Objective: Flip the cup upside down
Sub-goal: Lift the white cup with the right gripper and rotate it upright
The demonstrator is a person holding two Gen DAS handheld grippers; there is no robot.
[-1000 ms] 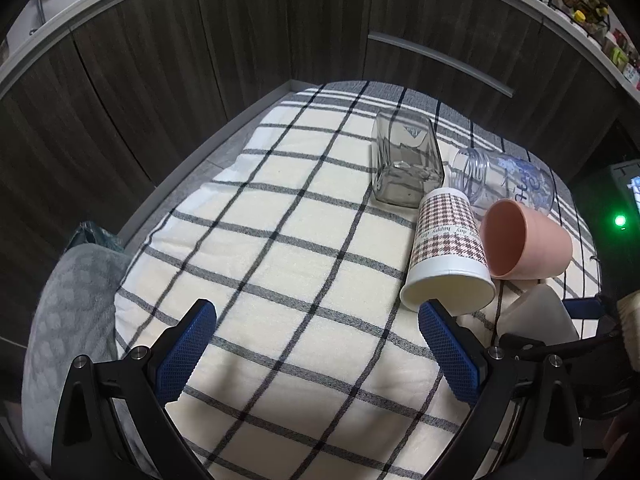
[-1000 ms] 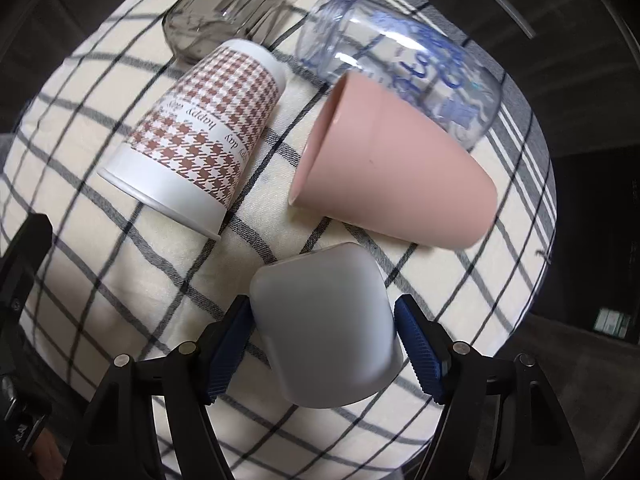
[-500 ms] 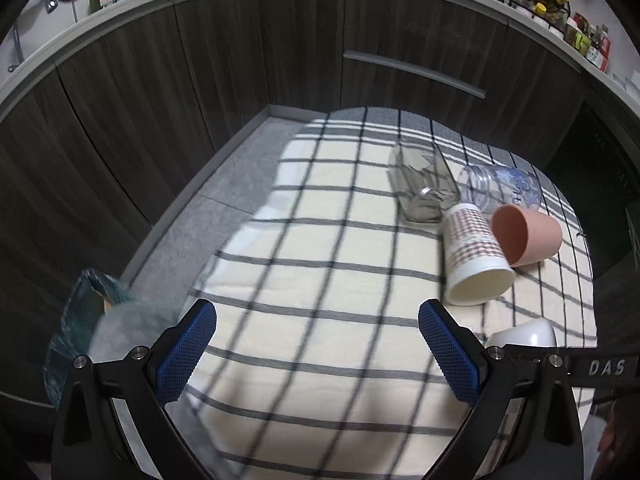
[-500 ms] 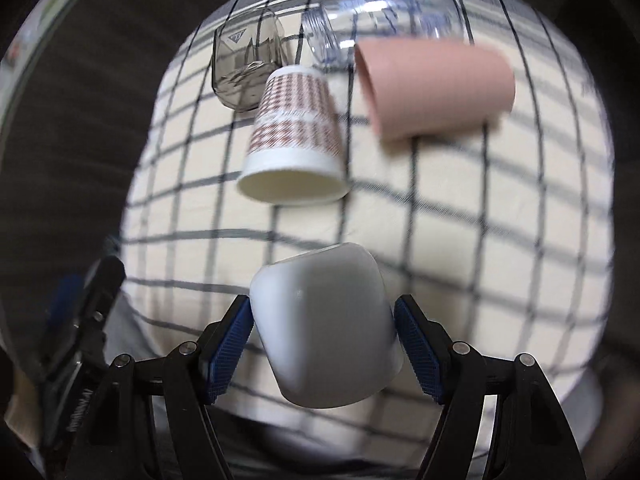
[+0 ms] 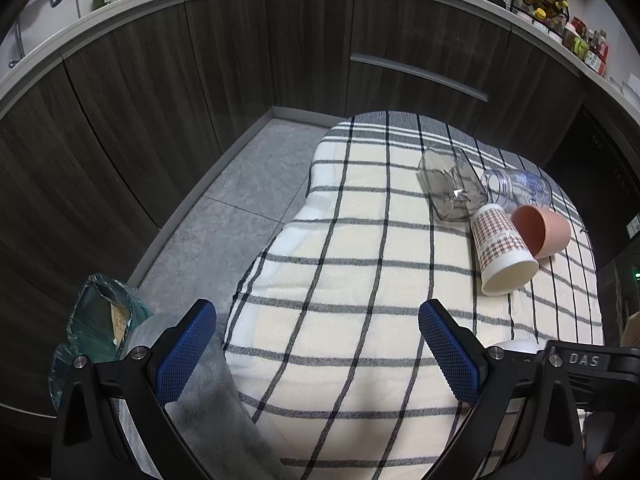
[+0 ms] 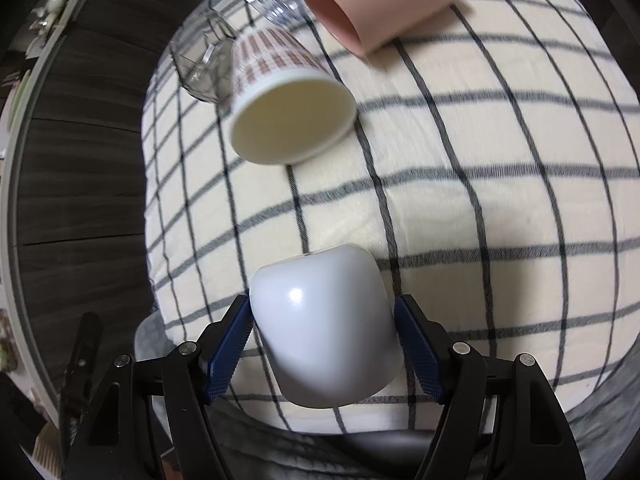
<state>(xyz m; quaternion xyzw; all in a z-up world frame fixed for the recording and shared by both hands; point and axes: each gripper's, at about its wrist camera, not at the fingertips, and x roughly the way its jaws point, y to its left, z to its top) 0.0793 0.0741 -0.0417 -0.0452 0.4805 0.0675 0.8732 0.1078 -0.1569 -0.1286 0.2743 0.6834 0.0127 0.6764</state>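
My right gripper [image 6: 324, 336] is shut on a plain white cup [image 6: 326, 324], its blue pads pressed on both sides. The cup's closed base points forward and up, above the near part of the checked cloth [image 6: 480, 200]. Only a sliver of the white cup [image 5: 516, 346] shows in the left wrist view, beside the right gripper's black body. My left gripper [image 5: 316, 356] is open and empty, raised over the cloth's near left edge.
Several cups lie on their sides at the far end of the cloth: a houndstooth paper cup [image 6: 280, 92], a pink cup [image 6: 380, 0], a grey square glass [image 5: 450, 184] and a clear printed glass [image 5: 516, 192]. Dark cabinets [image 5: 160, 120] surround the table. A green bag [image 5: 100, 336] is at the left.
My right gripper has lifted and turned the white cup, so the table view rotated. My left gripper has pulled back and up, away from the cups.
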